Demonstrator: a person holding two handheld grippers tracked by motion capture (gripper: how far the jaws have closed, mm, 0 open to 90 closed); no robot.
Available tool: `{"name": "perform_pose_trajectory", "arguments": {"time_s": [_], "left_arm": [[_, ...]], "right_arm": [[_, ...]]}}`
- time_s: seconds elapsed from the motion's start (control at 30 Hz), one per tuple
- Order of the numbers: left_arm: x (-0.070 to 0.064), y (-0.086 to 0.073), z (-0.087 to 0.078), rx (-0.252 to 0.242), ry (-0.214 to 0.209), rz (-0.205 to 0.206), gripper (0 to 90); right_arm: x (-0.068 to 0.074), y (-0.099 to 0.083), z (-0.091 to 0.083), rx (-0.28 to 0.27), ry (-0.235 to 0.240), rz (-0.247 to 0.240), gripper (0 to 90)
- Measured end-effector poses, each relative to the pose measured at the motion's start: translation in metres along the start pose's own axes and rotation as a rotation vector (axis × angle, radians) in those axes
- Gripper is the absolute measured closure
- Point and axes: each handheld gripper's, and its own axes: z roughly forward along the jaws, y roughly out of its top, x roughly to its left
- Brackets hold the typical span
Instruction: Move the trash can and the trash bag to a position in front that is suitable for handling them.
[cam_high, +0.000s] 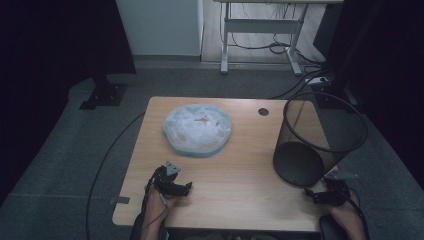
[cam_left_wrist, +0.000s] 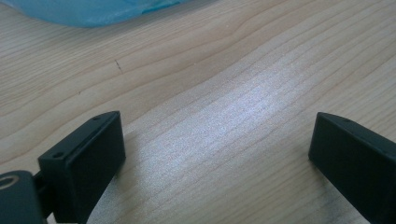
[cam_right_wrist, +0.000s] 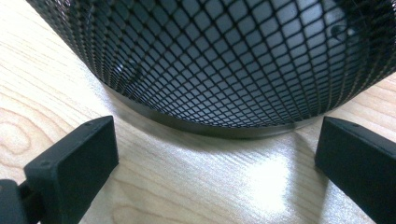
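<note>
Wooden table carries everything here, and the biggest thing on it is the black mesh waste bin at the right edge, upright with its open mouth facing up and its wider rim leaning a little toward the far right. Next in size is the crumpled white-and-blue plastic bag, a roundish heap with no clear long axis, lying at the far middle of the table. It sits ahead of the left gripper, slightly right, with bare wood between them. That gripper is nearer to it and stands spread, holding nothing. The right gripper, jaws likewise wide apart and empty, waits just beside the bin's base
</note>
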Motion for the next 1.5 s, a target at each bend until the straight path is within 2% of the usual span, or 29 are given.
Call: {"name": "perform_pose_trajectory", "arguments": {"time_s": [0.47,0.63,0.9,1.17,1.23,1.37,1.5], "left_arm": [[0.0,0.0,0.0,0.0,0.001,-0.002,3.1],[0.0,0.0,0.0,0.0,0.001,-0.002,3.1],[-0.001,0.0,0.0,0.001,0.002,-0.001,3.0],[-0.001,0.0,0.0,0.001,0.001,0.0,2.8],[-0.001,0.0,0.0,0.002,0.0,0.0,2.6],[-0.001,0.0,0.0,0.003,-0.001,0.001,2.2],[-0.001,0.0,0.0,0.004,-0.003,0.004,1.9]], "right_arm": [[-0.002,-0.002,-0.004,0.002,0.004,-0.002,0.0],[-0.001,0.0,-0.011,-0.023,0.0,-0.013,0.0],[0.002,0.009,-0.04,-0.095,0.033,-0.064,0.0],[-0.008,0.026,-0.059,-0.16,0.057,-0.067,0.0],[-0.009,0.032,-0.063,-0.174,0.082,-0.076,0.0],[-0.008,0.037,-0.063,-0.138,0.068,-0.102,0.0],[0.001,0.037,-0.062,-0.14,0.065,-0.107,0.0]]}}
